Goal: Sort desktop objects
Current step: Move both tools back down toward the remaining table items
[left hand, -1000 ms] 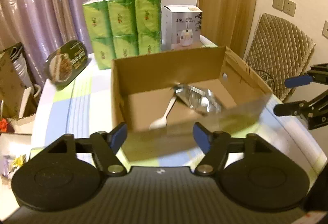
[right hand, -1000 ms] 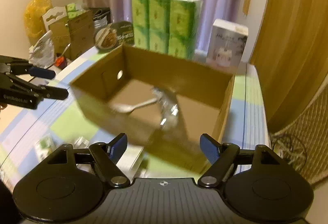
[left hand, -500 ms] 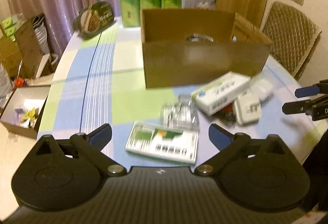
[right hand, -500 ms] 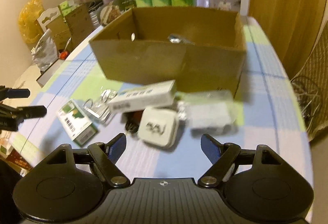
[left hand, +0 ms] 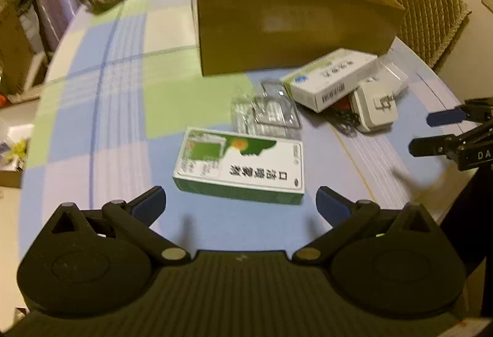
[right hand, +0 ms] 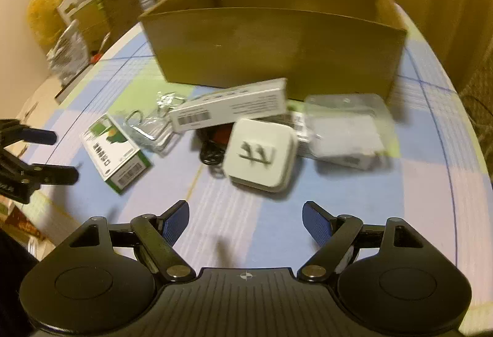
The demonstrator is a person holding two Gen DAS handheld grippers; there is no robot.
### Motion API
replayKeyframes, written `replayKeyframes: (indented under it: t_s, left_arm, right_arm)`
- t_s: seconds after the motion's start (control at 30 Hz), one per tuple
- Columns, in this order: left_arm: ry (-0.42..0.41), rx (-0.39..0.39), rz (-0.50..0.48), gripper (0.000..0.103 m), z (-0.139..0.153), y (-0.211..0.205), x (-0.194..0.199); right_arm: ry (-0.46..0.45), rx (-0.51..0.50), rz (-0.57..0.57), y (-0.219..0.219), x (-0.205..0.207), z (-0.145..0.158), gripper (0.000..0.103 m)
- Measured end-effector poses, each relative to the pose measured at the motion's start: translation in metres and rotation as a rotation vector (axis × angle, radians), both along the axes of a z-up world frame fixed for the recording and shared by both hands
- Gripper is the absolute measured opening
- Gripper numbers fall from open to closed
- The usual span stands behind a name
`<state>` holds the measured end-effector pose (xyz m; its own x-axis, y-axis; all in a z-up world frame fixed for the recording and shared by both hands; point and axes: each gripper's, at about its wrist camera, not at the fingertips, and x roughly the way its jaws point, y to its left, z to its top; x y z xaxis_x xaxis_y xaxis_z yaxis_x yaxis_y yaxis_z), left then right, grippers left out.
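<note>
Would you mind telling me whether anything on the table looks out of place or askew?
Nothing looks spilled or broken. The oddest spot is the loose heap in front of the cardboard box: a long white carton lies tilted across clear plastic packaging, and the white plug adapter sits crookedly on a black cord.

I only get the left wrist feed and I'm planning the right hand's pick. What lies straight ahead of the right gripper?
Observer: The white charger, prongs up, lies just beyond the right gripper, whose jaws are open and empty.
Operator: Anything on the charger's right?
Observer: A clear plastic pack lies beside it, in front of the cardboard box.
Operator: And on its left?
Observer: A black cable is bunched at the charger's left edge, below the long white carton.
</note>
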<state>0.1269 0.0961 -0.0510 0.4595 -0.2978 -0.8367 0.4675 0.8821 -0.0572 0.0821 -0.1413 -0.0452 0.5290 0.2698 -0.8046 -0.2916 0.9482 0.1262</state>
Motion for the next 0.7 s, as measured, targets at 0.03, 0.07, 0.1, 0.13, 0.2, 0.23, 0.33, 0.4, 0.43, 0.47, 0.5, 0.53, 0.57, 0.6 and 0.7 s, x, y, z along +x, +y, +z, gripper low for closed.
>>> replayKeyframes:
  t_s: [0.03,0.07,0.1,0.13,0.2,0.23,0.33,0.4,0.43,0.47,0.5,0.53,0.57,0.6,0.7]
  left_arm:
    - [0.008,0.005,-0.014,0.101,-0.003,-0.001,0.001]
    - [0.012,0.012,-0.026,0.099,-0.005,-0.002,0.001]
    - [0.014,0.019,-0.032,0.096,-0.007,-0.003,0.002]
    - [0.019,0.021,-0.029,0.094,-0.009,-0.002,0.004]
    - [0.038,-0.002,0.000,0.092,-0.013,0.001,0.008]
    - [0.048,-0.023,0.029,0.092,-0.014,0.003,0.010]
    - [0.076,-0.091,0.123,0.092,-0.016,0.005,0.015]
    - [0.099,-0.141,0.177,0.092,-0.017,0.004,0.018]
    - [0.110,-0.163,0.199,0.092,-0.018,0.003,0.019]
    - [0.116,-0.179,0.219,0.092,-0.019,0.001,0.021]
    - [0.120,-0.191,0.238,0.093,-0.020,-0.002,0.022]
    - [0.122,-0.196,0.259,0.093,-0.021,-0.005,0.023]
    - [0.120,-0.195,0.283,0.093,-0.022,-0.008,0.025]
    - [0.120,-0.192,0.317,0.093,-0.023,-0.010,0.026]
    - [0.133,-0.211,0.432,0.093,-0.028,-0.013,0.029]
  right_arm:
    - [-0.009,-0.008,0.031,0.006,0.000,0.000,0.078]
    - [-0.018,-0.019,0.070,0.012,0.000,0.000,0.078]
    - [-0.026,-0.032,0.112,0.019,0.001,-0.001,0.078]
    - [-0.031,-0.043,0.144,0.025,0.002,-0.002,0.078]
    - [-0.042,-0.066,0.184,0.035,0.005,-0.004,0.078]
    - [-0.048,-0.079,0.190,0.038,0.007,-0.006,0.078]
    - [-0.064,-0.127,0.177,0.043,0.010,-0.011,0.078]
    - [-0.054,-0.130,0.152,0.038,0.012,-0.016,0.078]
    - [-0.046,-0.130,0.141,0.035,0.013,-0.017,0.078]
    - [-0.041,-0.131,0.131,0.032,0.014,-0.019,0.078]
    - [-0.037,-0.130,0.122,0.028,0.014,-0.021,0.078]
    - [-0.032,-0.129,0.116,0.026,0.014,-0.022,0.078]
    - [-0.029,-0.128,0.110,0.023,0.014,-0.022,0.078]
    - [-0.027,-0.124,0.104,0.020,0.015,-0.023,0.078]
    - [-0.023,-0.105,0.072,0.011,0.018,-0.024,0.078]
